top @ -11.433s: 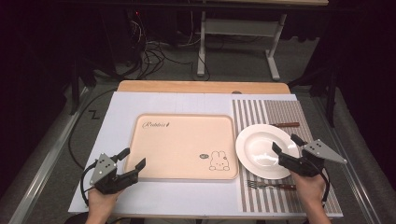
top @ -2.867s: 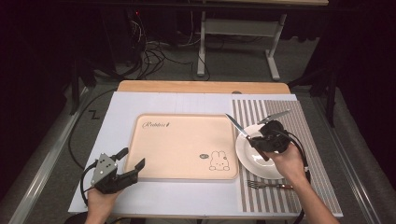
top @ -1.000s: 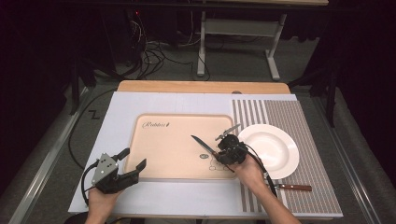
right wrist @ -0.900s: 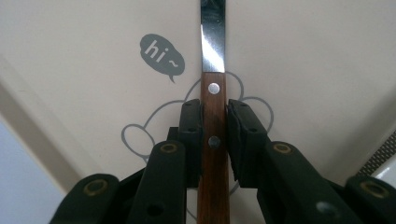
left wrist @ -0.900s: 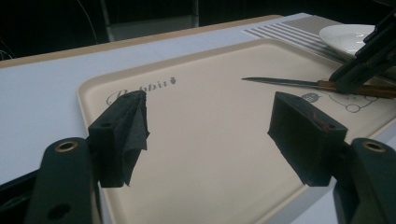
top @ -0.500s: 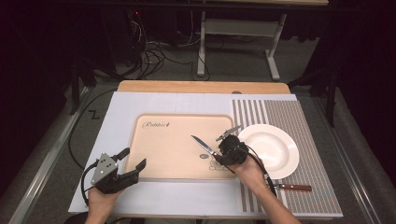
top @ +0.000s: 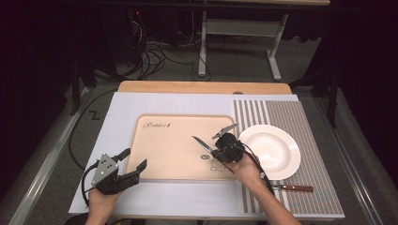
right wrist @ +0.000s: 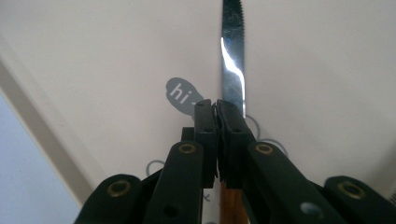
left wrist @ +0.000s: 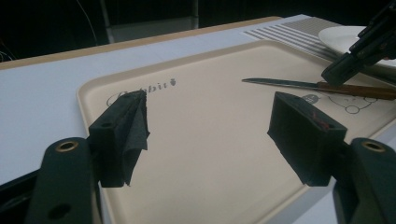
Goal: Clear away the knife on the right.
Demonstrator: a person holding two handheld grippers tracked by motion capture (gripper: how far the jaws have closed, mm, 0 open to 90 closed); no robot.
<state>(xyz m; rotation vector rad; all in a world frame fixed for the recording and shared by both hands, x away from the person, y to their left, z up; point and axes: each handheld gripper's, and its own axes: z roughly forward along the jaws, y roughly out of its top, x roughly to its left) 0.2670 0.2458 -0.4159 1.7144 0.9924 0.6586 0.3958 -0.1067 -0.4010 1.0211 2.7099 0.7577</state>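
A knife (top: 202, 143) with a steel blade and wooden handle lies flat on the beige tray (top: 169, 150), beside the rabbit print. My right gripper (top: 217, 152) points down at its handle end. Its jaws have just been closing and now press together with nothing between them. In the right gripper view the knife (right wrist: 232, 60) lies on the tray (right wrist: 116, 56) just behind the shut right gripper (right wrist: 215, 105). My left gripper (top: 135, 158) stands open and empty at the tray's near left corner. From the left gripper (left wrist: 210, 121), the knife (left wrist: 289, 84) and the right gripper (left wrist: 334, 74) show across the tray (left wrist: 210, 154).
A white plate (top: 277, 150) sits on the striped mat (top: 305, 117) right of the tray, its rim (left wrist: 341, 37) also showing in the left gripper view. A wooden-handled piece of cutlery (top: 291, 188) lies near the mat's front edge. A white board (top: 117, 117) covers the table.
The knife, earlier on the mat beyond the plate, has been carried left onto the tray. Over the last second the right hand has barely shifted. The left gripper has not moved.
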